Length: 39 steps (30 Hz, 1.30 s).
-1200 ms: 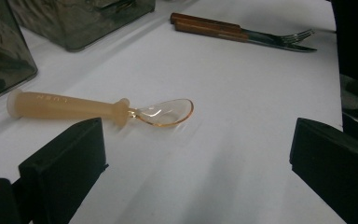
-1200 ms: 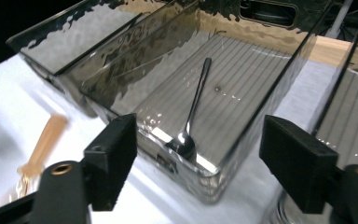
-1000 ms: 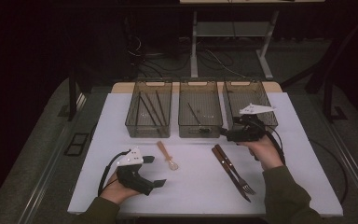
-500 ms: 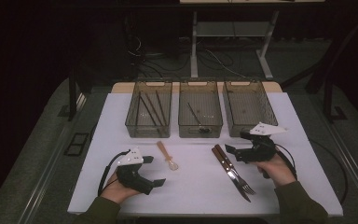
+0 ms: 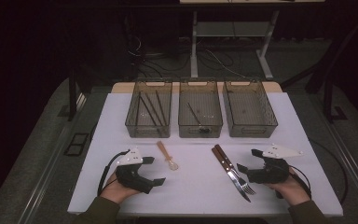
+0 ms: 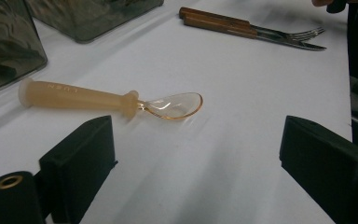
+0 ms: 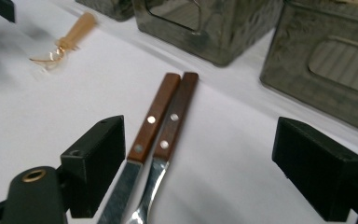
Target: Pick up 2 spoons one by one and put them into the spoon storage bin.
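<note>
A translucent amber spoon with a thick pale handle lies on the white table just ahead of my left gripper. In the left gripper view the spoon lies crosswise beyond the wide-open, empty left gripper. A wood-handled knife and fork lie side by side between the jaws of my open right gripper. From above, the right gripper rests just right of the knife and fork pair.
Three smoky clear bins stand in a row at the back: the left bin holds several dark sticks, the middle bin one slim utensil, and the right bin shows nothing I can make out. The table's front edge is near both hands.
My right gripper has drawn back from over the right bin toward the front edge and come down beside the knife and fork. The left gripper has stayed put.
</note>
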Motion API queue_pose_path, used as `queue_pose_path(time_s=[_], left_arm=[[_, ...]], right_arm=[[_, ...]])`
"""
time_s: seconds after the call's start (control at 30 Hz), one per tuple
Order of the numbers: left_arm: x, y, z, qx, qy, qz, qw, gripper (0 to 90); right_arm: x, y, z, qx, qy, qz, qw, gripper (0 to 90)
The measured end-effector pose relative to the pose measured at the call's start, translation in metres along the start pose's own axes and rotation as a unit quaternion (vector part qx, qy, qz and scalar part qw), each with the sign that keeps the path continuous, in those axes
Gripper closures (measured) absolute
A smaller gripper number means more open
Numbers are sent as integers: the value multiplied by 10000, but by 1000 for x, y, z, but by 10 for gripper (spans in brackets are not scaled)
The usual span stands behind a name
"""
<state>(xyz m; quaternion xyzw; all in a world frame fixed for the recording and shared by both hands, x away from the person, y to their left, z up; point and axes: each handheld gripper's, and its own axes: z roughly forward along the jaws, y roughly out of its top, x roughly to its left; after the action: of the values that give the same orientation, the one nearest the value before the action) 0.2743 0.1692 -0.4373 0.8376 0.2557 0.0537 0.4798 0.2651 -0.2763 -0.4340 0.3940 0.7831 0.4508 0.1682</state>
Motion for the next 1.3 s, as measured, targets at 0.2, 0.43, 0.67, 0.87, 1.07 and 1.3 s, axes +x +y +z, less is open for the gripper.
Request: queue_pose_path(time_s=[0.2,0.43,0.67,0.87,1.07,1.3], left_arm=[[2,1,0,53,63,-95,9999,155],[7,8,-1,64,153,-30,9999,433],[22,23,6,133,344,-34,9993,787],[33,30,16,291,398,-40,9988,899],[39,37,29,378,421,-14,9984,899],[46,43,45,597,467,4,9971,900]], right_arm=[[2,-10,-8,-129,67,-10,9999,168],[4,-11,-4,-13,183,-114,9998,168],[1,-11,0,51,126,-76,9999,168],[1,-11,1,72,121,-80,9999,168],[0,-12,-1,49,102,-29,9999,168],[1,-11,-1,69,95,-47,9999,168]])
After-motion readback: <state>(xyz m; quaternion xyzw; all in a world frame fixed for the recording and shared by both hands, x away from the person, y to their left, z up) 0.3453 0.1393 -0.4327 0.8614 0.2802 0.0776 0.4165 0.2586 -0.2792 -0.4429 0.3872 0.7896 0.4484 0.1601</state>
